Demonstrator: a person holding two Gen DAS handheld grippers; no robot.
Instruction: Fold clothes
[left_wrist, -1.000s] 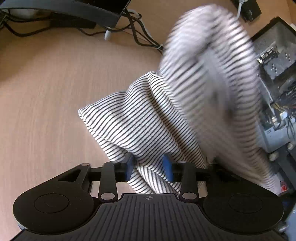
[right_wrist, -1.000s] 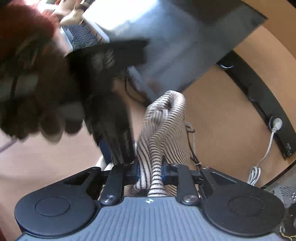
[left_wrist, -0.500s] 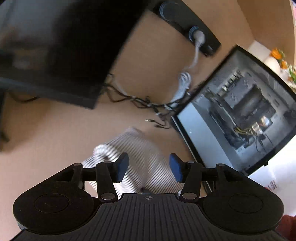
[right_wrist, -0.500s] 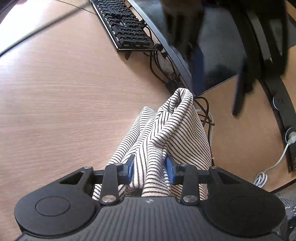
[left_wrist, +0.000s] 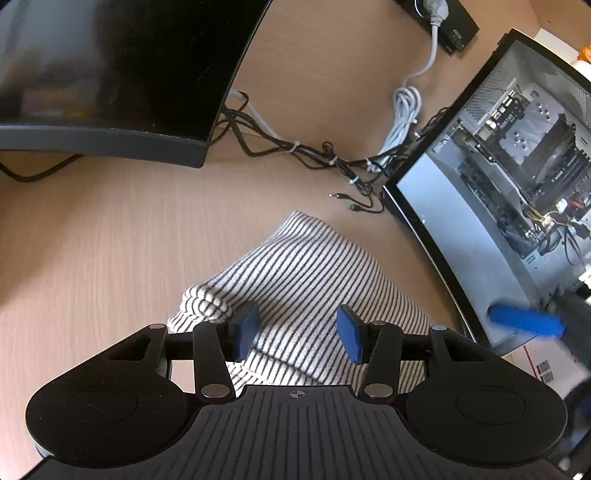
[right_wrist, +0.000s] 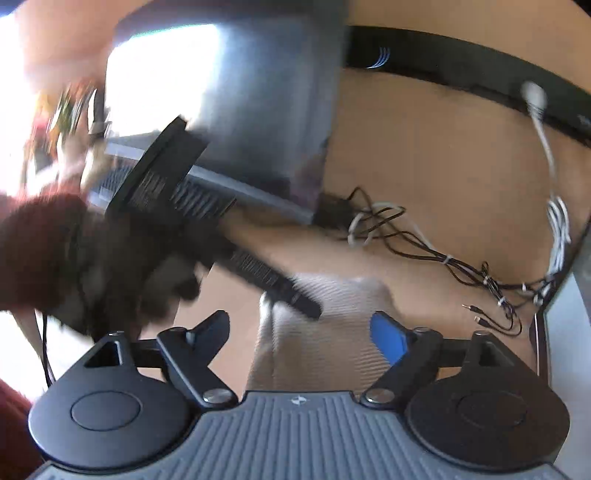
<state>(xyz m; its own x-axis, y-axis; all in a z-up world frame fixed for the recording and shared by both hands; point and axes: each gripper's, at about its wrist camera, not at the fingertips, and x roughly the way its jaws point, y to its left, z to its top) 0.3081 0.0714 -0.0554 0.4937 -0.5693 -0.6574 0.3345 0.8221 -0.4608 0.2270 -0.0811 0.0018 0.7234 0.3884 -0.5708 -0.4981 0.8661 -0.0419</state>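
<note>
The black-and-white striped garment (left_wrist: 314, 273) lies in a loose heap on the wooden desk (left_wrist: 92, 240), just below and ahead of my left gripper (left_wrist: 299, 332). Its blue pads stand apart above the cloth without pressing it. In the blurred right wrist view my right gripper (right_wrist: 301, 332) has its jaws opening wide over the same garment (right_wrist: 332, 325), with nothing pinched between them. A hand in a dark red sleeve (right_wrist: 40, 251) holds the left gripper's black body across the left of that view. A blurred blue pad (left_wrist: 524, 325) of the right gripper shows at the right edge of the left wrist view.
A dark monitor (left_wrist: 110, 74) stands at the back left. An open computer case (left_wrist: 498, 184) stands close on the right of the garment. A tangle of cables (left_wrist: 332, 162) runs between them to a power strip (left_wrist: 443, 18) behind.
Both grippers held the striped garment up a second ago. Both have since opened and let it go, the right one last, and it now lies on the desk.
</note>
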